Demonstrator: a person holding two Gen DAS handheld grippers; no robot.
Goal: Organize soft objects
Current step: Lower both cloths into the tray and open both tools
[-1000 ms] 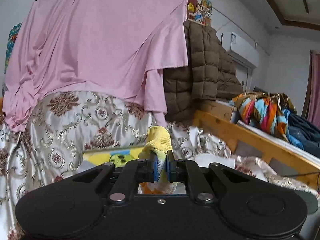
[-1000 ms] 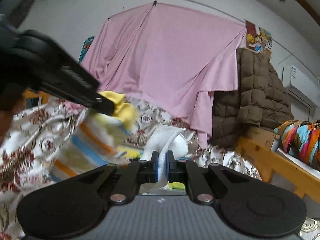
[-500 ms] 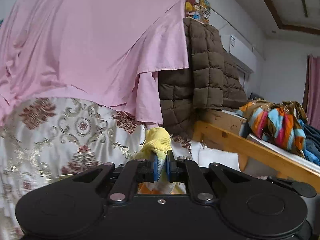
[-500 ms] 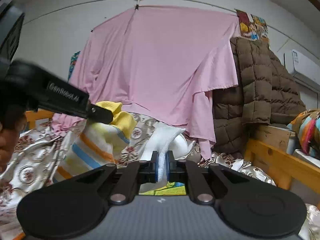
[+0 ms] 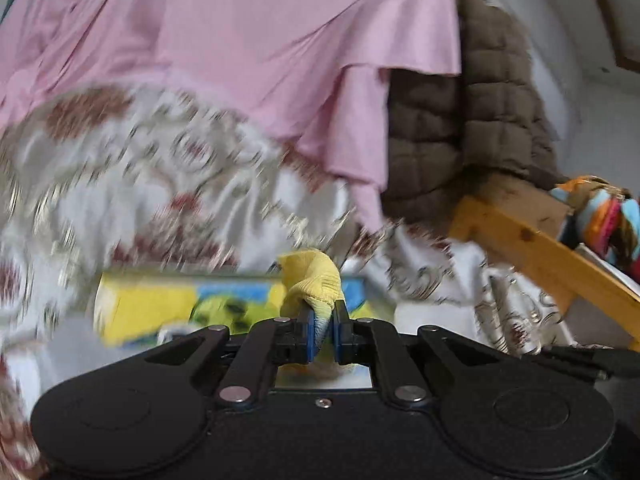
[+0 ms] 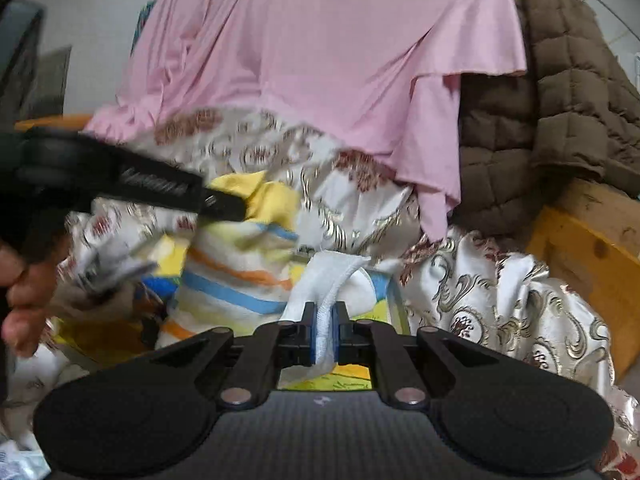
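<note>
Left wrist view: 2 tongs, each pinching 1 sock.
Left gripper (image 5: 323, 330) clamps the striped sock (image 6: 240, 276) by its yellow ribbed cuff, body hanging limp; right gripper (image 6: 324, 330) nips the white sock (image 6: 340, 276) at its hem. Both light, floppy, likely best held at cuffs, above the yellow cartoon-print tray (image 5: 160, 304).

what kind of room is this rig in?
Looks like a lived-in bedroom. A wooden bed frame, a floral satin bedspread and a pink sheet hung on the wall, beside a brown quilted coat, all point that way.
</note>
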